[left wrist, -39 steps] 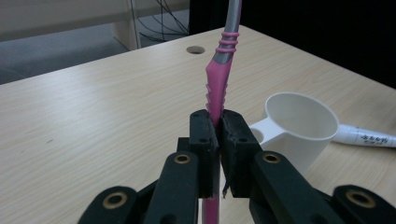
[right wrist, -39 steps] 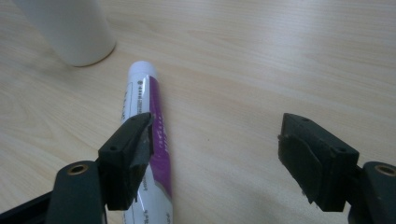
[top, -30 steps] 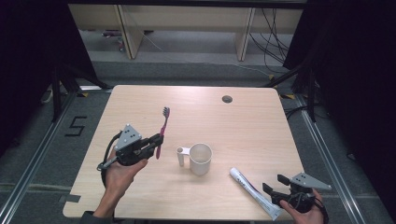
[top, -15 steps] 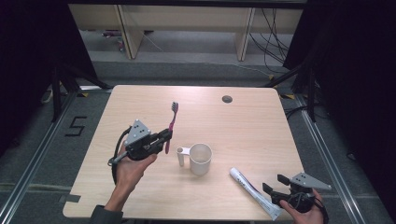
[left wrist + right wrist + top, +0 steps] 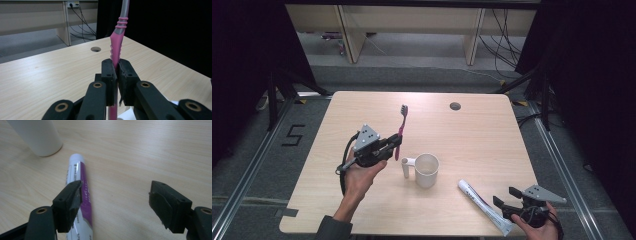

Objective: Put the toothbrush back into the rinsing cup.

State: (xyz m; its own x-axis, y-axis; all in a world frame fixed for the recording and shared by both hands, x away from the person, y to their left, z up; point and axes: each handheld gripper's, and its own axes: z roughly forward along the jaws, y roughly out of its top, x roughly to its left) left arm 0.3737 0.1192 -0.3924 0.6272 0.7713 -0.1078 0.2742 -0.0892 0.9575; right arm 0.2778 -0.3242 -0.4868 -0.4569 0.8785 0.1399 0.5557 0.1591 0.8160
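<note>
Toothbrush [image 5: 400, 131] sits clamped in the left gripper [image 5: 388, 145], whose jaws are pressed together on the pink handle – the gripper view shows the pads squeezing it just below the ribbed grip [image 5: 115, 53]. The brush is lifted off the table [image 5: 472, 130], over its left half, its long axis running up and away toward the far edge, bristle head uppermost. The white mug [image 5: 426, 170] stands near the middle of the table, just to the right of that gripper and a little nearer the front edge; I judge the coming move turns on this offset, since the brush must travel right and tip handle-down to enter the mug's mouth. The left hand is plainly the nearer one. The right gripper [image 5: 506, 197] rests by the front right corner with its jaws spread wide and nothing between them – the toothpaste tube [image 5: 484, 207] lies flat beside its one jaw [image 5: 80, 195], its long axis pointing toward the mug.
</note>
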